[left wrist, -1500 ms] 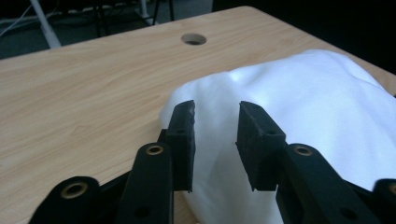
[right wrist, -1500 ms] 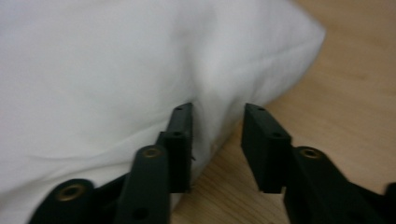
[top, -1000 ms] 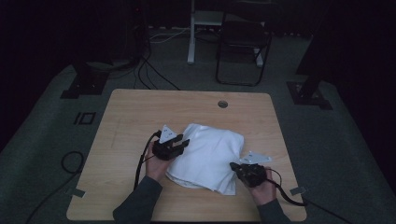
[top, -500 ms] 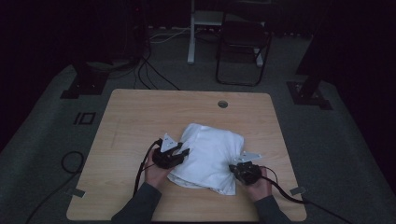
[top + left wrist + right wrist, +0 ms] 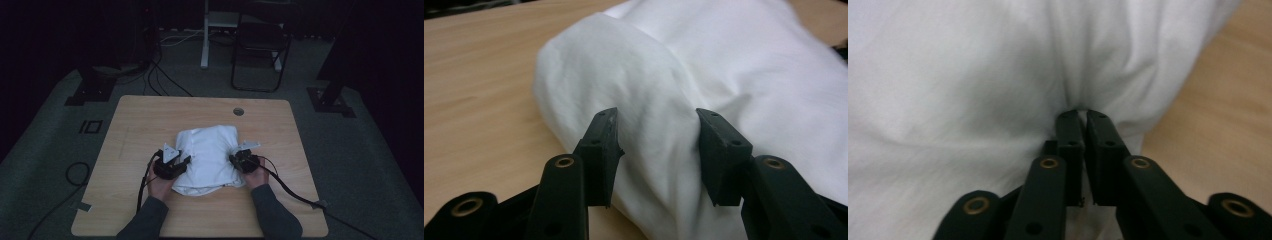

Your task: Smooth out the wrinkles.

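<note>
On the wooden table (image 5: 140, 130) the room is dim, and the person's hands are mostly hidden under the tools. Both forearms reach in from the near edge, either side of a folded white cloth (image 5: 210, 155) lying mid-table. The left gripper (image 5: 656, 135) stands wide open around the cloth's rounded fold, its left edge. The right gripper (image 5: 1081, 122) is pinched tight on the cloth's right edge, puckering it.

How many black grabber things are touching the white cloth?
2. The left gripper sits at the white cloth's left edge, jaws open around a fold. The right gripper is at its right edge, jaws pinched on the fabric.
</note>
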A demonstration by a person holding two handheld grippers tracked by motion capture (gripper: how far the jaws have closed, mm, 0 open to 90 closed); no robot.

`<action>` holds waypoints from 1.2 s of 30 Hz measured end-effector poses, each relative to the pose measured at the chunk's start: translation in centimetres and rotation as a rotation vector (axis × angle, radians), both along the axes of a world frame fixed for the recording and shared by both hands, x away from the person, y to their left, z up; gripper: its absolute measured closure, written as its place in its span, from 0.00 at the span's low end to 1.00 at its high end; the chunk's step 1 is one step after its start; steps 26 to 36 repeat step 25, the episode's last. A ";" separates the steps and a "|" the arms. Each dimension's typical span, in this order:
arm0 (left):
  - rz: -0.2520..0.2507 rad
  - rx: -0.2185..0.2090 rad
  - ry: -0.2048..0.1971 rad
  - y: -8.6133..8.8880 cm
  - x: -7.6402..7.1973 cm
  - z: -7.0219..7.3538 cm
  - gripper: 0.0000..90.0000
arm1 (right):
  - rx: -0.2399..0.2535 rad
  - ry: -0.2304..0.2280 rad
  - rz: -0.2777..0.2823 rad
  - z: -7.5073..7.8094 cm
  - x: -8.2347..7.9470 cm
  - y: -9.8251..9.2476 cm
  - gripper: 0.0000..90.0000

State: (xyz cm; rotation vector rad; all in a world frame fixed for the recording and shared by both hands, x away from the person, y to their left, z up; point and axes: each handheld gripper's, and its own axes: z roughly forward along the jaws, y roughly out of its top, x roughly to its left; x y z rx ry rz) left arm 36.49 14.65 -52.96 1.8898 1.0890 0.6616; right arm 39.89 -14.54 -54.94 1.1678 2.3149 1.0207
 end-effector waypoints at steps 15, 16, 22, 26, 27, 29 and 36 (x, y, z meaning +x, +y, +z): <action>0.070 -0.114 -0.031 2.8 0.8 2.2 0.56 | 0.139 -0.083 -0.077 2.1 -1.0 -4.1 0.46; 0.072 -0.125 -0.030 3.2 0.4 2.2 0.55 | 0.148 -0.088 -0.083 2.1 -1.5 -4.8 0.46; 0.087 -0.160 0.008 5.2 -0.6 1.6 0.54 | 0.173 -0.077 -0.124 1.7 -3.2 -7.7 0.42; 0.094 -0.183 0.012 6.0 -0.6 1.6 0.54 | 0.194 -0.066 -0.146 1.6 -3.2 -8.6 0.40; 0.094 -0.183 0.012 6.0 -0.6 1.6 0.54 | 0.194 -0.066 -0.146 1.6 -3.2 -8.6 0.40; 0.094 -0.183 0.012 6.0 -0.6 1.6 0.54 | 0.194 -0.066 -0.146 1.6 -3.2 -8.6 0.40; 0.094 -0.183 0.012 6.0 -0.6 1.6 0.54 | 0.194 -0.066 -0.146 1.6 -3.2 -8.6 0.40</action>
